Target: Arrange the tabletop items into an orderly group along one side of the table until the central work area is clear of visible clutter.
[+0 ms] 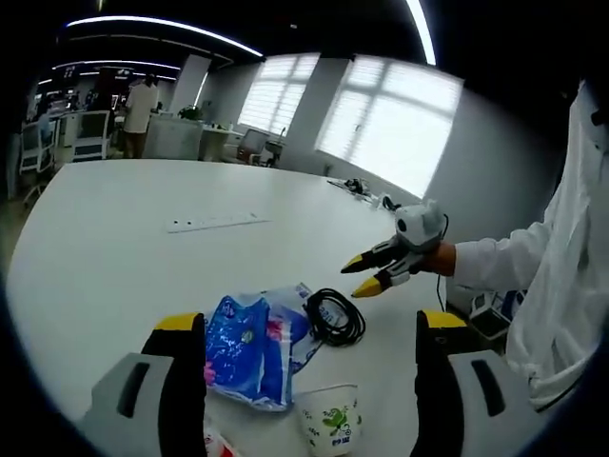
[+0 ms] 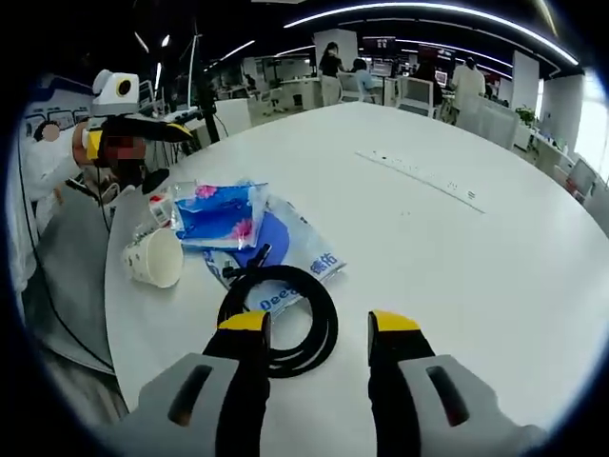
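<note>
Counting from the coiled black cable (image 2: 281, 319), you had four loose things gathered near the table's edge: one cable, one blue plastic bag (image 2: 221, 217), one clear bag with blue lettering (image 2: 300, 249) and one paper cup (image 2: 155, 257). One white power strip (image 2: 423, 177) lay well apart from the cable, far out across the white table (image 2: 495, 286). You held two grippers. Your right gripper (image 2: 319, 326) hung just above the cable with its yellow-tipped jaws apart and nothing between them; the coil's near arc sat at the left jaw tip. Your left gripper (image 1: 312, 328) also had its jaws wide apart and empty, and between them, in the left gripper view, you could see the blue plastic bag (image 1: 249, 347), the cable (image 1: 335, 316) just beside it, and the cup (image 1: 330, 419) nearer the camera than the cable. The cable was a thin glossy black cord wound into a loose round loop of several turns, one end poking out toward the bags, and it lay partly on the clear bag. The blue bag was crumpled, printed with white and pink. The cup was white with a green leaf print, lying on its side in the right gripper view.
</note>
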Demonstrator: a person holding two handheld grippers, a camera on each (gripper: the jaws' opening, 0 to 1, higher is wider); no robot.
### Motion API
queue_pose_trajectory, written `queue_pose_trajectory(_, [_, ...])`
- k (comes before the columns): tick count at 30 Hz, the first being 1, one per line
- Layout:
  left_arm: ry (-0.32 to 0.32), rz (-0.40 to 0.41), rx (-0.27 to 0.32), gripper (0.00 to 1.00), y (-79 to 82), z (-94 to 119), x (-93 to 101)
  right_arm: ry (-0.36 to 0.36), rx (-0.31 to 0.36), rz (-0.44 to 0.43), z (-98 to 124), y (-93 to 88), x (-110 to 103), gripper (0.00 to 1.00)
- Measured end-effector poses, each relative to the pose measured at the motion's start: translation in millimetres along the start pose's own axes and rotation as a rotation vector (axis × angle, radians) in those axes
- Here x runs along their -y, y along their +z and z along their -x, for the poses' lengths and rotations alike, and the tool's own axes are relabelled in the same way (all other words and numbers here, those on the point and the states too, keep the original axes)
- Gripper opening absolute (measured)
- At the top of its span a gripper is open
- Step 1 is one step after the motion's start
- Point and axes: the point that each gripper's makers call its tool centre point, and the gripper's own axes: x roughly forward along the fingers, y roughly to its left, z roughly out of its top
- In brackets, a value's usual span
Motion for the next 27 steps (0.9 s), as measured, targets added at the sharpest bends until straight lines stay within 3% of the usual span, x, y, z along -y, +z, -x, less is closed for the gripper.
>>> queue_pose_trajectory(27, [-0.013, 0.012, 0.004, 0.93, -0.3, -4.6, 0.7, 0.004, -0.086, 0.029, -27.0, -11.9, 7.7, 0.29])
